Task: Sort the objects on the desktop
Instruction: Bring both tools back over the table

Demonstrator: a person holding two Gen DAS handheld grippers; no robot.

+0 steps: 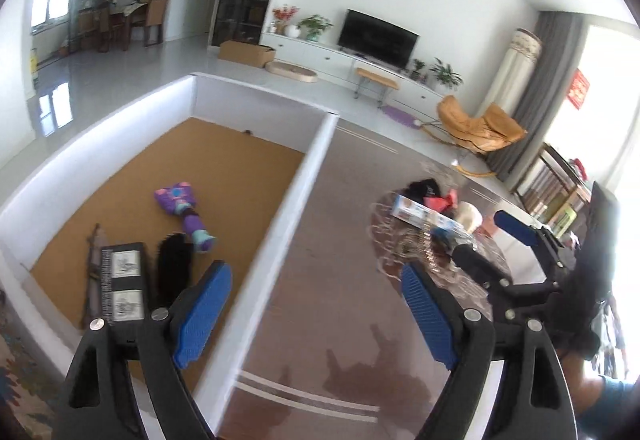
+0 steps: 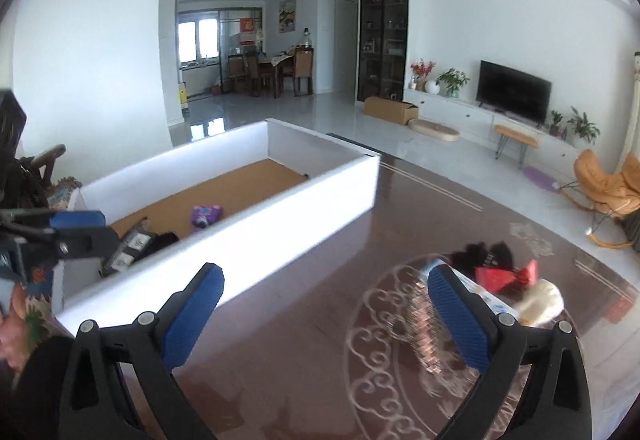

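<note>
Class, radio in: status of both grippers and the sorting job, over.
Left gripper open, empty. Right gripper open, empty. Purple toy already in white box; pile waits on table. Nothing blocking.

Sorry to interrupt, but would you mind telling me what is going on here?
A person holding a gripper in each hand is sorting loose items off a dark table into a white box. The left gripper and right gripper both have their jaws open and hold nothing. A purple toy, a black case and a dark furry item already lie in the box. A pile of items waits on the table, near the right gripper.
</note>
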